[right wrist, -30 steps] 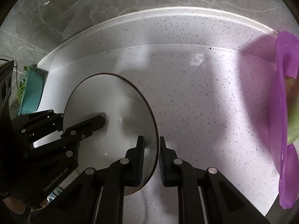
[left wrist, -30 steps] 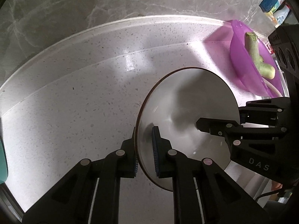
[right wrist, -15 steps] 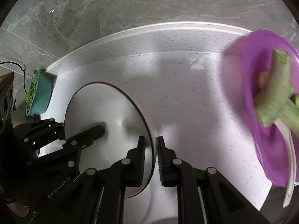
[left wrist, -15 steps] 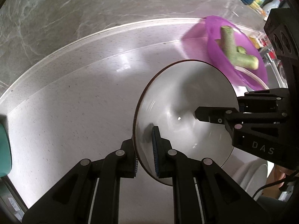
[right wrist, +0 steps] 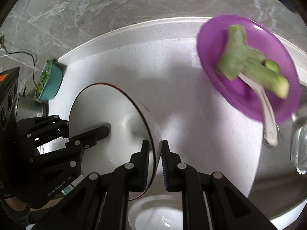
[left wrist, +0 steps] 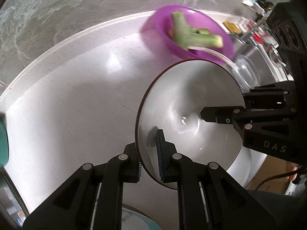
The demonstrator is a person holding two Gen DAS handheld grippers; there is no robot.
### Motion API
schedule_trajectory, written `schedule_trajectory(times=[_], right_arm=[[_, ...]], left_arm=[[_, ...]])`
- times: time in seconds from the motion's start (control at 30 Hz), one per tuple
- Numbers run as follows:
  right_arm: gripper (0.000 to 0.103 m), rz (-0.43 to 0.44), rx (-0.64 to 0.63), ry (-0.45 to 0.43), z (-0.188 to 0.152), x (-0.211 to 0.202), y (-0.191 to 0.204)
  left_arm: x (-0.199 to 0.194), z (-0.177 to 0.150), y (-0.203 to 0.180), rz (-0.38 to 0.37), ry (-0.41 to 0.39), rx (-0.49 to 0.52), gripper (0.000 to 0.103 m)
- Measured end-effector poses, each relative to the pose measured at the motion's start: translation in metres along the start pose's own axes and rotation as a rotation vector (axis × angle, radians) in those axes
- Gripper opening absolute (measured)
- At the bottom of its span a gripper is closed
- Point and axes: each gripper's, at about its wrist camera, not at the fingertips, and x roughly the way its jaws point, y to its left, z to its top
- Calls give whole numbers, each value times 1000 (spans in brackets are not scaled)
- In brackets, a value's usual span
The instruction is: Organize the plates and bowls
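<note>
I hold a white bowl with a dark rim (left wrist: 184, 103) between both grippers, raised above the counter. My left gripper (left wrist: 149, 153) is shut on its left rim. My right gripper (right wrist: 155, 163) is shut on its right rim, and the bowl also shows in the right wrist view (right wrist: 107, 118). A purple plate (left wrist: 193, 32) with green vegetable pieces and a white spoon lies on the counter beyond the bowl, and it shows at the upper right in the right wrist view (right wrist: 247, 65). A white dish (right wrist: 153, 212) lies below my right gripper.
A teal bowl of greens (right wrist: 49, 80) sits at the counter's far left by the marble wall. A clear glass dish (left wrist: 247, 72) and a steel sink (left wrist: 257, 51) lie to the right. A blue-rimmed dish (left wrist: 134, 220) is under my left gripper.
Both grippers have lifted and pulled back with the bowl. The purple plate now shows further in and more fully, and the sink, glass dish and white dish below have come into view.
</note>
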Motion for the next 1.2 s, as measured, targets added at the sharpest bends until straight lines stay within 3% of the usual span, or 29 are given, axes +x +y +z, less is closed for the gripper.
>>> schedule_trajectory(times=[0.33,0.63,0.93,1.2], right_arm=[[15,18,-29,-5,-61,-46,-17],[15,31,-64,49,-107,-48,-36],[15,31,-92,92,-125,-30,-44],[15,14,-115,114,-130,-13,-42]], left_arm=[[-32,-56,-79,-30,16,-10,12],[-15,-110,-132,-65,69,-91,14],[7,-129,-142,-55,82,-169,14],[29,-120,-133,-40,101,-189,14]])
